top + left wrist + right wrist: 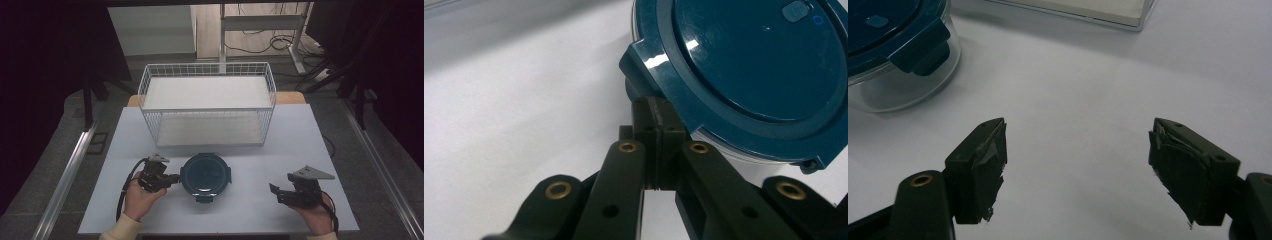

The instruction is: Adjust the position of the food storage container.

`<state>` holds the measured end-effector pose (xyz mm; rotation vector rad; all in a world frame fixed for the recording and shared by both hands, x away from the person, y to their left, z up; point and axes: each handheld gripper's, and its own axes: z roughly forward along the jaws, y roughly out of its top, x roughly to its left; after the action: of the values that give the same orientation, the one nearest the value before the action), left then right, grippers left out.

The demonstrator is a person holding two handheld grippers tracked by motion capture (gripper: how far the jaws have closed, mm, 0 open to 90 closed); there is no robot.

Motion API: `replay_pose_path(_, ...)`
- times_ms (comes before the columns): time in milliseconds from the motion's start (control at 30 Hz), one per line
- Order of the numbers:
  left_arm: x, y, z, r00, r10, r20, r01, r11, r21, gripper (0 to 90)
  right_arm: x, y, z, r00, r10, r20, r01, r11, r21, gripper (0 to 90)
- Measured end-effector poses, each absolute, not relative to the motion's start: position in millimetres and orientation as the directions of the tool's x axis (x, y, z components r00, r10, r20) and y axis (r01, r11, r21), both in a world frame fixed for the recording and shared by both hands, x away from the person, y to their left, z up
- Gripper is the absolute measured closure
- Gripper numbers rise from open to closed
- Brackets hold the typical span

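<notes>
Nearest the camera, the left tongs (658, 150) are pressed together with nothing between them, their tips touching a corner latch of the round clear-walled container with a glossy dark teal snap-on lid (205, 175), which sits on the white desk (250, 210) in front of a white wire basket (207, 102). The right tongs (1075, 160) stand wide apart, well off to the container's side. Rigid, probably light and slick on its glossy top, the container is likely best gripped by a protruding latch tab or across the rim, not the smooth lid face.
</notes>
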<state>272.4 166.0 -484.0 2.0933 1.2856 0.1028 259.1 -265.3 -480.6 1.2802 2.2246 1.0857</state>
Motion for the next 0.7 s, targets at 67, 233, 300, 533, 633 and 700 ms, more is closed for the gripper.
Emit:
replay_pose_path(67,273,168,-485,0.520,0.808,-0.276,0.762,-0.293,0.578,90.0,259,-265,-481,-0.529,0.846,0.069,0.575,0.297,0.762,22.9)
replay_pose_path(233,277,172,-487,0.547,0.790,-0.278,0.746,-0.310,0.589,90.0,259,-266,-481,-0.530,0.846,0.062,0.573,0.303,0.761,22.9)
replay_pose_path(300,276,174,-485,0.548,0.791,-0.273,0.738,-0.304,0.602,90.0,259,-266,-480,-0.530,0.846,0.058,0.569,0.305,0.763,22.9)
replay_pose_path(533,269,190,-473,0.537,0.812,-0.228,0.705,-0.285,0.649,70.8,261,-266,-480,-0.532,0.845,0.059,0.569,0.305,0.764,22.9)
replay_pose_path(633,267,197,-468,0.528,0.807,-0.264,0.708,-0.246,0.662,56.4,261,-264,-479,-0.540,0.839,0.066,0.567,0.305,0.765,22.9)
replay_pose_path(700,265,200,-466,0.520,0.807,-0.280,0.706,-0.221,0.673,46.2,260,-262,-479,-0.546,0.835,0.068,0.563,0.306,0.768,22.9)
